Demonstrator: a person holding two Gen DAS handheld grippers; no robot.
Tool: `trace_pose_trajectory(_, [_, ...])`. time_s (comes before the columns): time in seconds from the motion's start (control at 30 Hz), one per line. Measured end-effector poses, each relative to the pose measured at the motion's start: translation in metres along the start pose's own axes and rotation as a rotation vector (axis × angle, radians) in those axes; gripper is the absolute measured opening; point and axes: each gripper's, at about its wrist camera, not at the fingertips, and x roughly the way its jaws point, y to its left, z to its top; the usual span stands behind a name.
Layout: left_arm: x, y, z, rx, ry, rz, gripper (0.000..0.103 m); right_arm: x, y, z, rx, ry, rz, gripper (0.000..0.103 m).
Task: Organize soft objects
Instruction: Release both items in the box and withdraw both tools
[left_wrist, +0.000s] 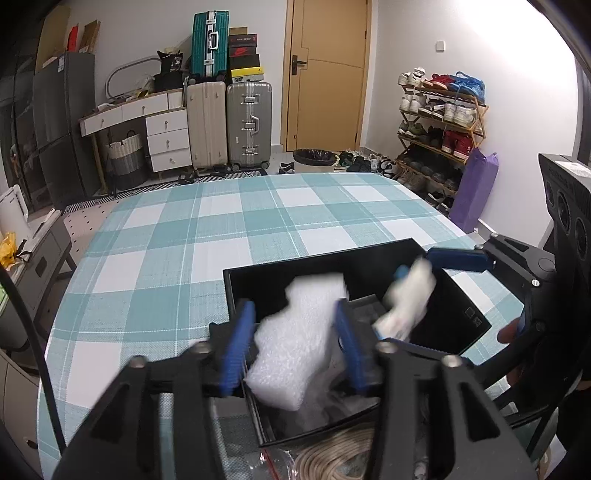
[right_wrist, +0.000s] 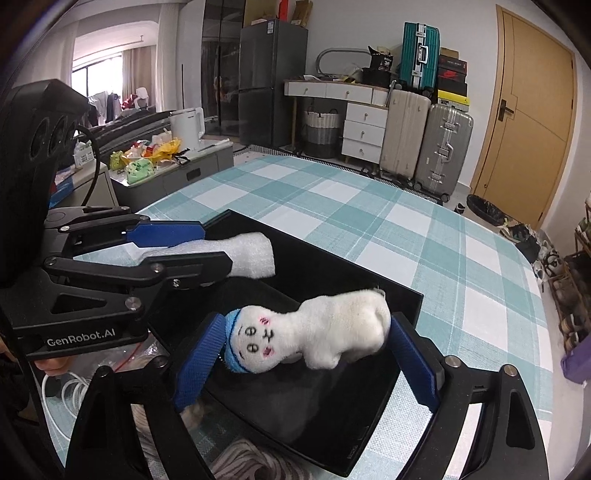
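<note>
Left wrist view: left gripper (left_wrist: 291, 332), jaws apart, brackets loose foam (left_wrist: 295, 332) over a black box (left_wrist: 461, 295), while right gripper (right_wrist: 306, 354) stands open around a plush toy (right_wrist: 314, 339).

This is a lived-in room of a home. Suitcases (left_wrist: 229, 125) stand stacked beside a white chest of drawers (left_wrist: 166, 138), a wooden shoe rack (left_wrist: 439, 122) is crowded with sneakers, and a yellow-brown door (left_wrist: 327, 74) closes the far wall. A fridge (right_wrist: 271, 81) and a kettle (right_wrist: 188, 127) stand beyond the checked tablecloth (left_wrist: 221, 229).
</note>
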Motion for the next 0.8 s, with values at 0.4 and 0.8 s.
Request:
trace_pose_trajectory(0.4, [-0.055, 0.008, 0.004, -0.051, -0.124, -0.011, 0.103, -0.054, -0.018, -0.009, 0.076, -0.07, -0.051, 0.102])
trace_pose_trajectory(0.8, [-0.092, 0.01, -0.034, -0.058, -0.117, 0.045, 0.103, -0.108, 0.001, -0.043, 0.187, -0.091, 0.001, 0.102])
